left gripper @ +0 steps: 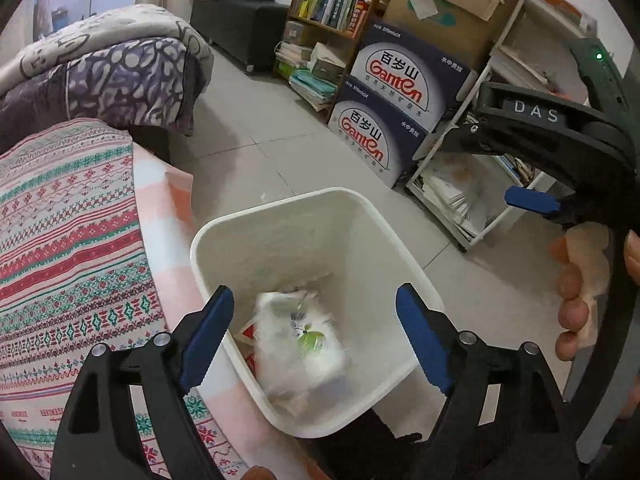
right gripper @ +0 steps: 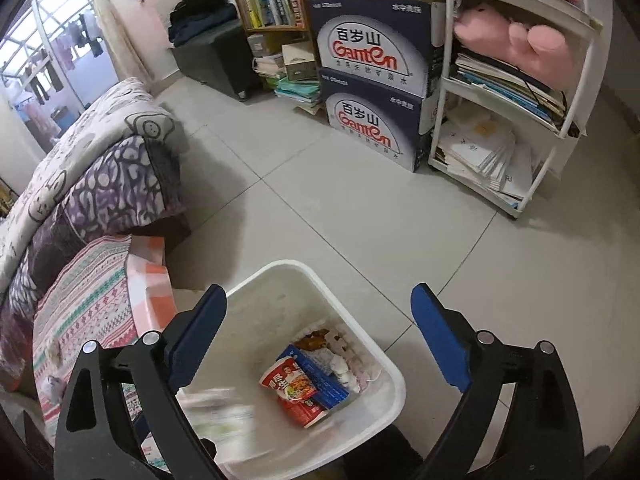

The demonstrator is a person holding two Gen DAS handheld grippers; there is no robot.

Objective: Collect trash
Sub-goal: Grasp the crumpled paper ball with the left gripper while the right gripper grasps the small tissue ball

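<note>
A white trash bin [left gripper: 224, 240] stands on the floor beside the bed; it also shows in the right wrist view [right gripper: 394, 380]. My left gripper [left gripper: 316, 336] is open above the bin. A blurred white tissue pack [left gripper: 300, 344] with a green mark is between its fingers, in or over the bin, apart from both pads; it shows blurred in the right wrist view [right gripper: 218, 420]. My right gripper [right gripper: 320, 340] is open and empty above the bin; its body shows in the left wrist view [left gripper: 532, 200]. A red noodle wrapper [right gripper: 292, 392], a blue packet [right gripper: 324, 380] and crumpled tissues [right gripper: 340, 360] lie inside.
A bed with a patterned cover [left gripper: 64, 240] is at the left, touching the bin. Two Ganten water cartons [right gripper: 368, 80], a bookshelf [right gripper: 272, 0] and a white rack of papers [right gripper: 504, 120] stand behind. Grey tiled floor [right gripper: 320, 208] lies between.
</note>
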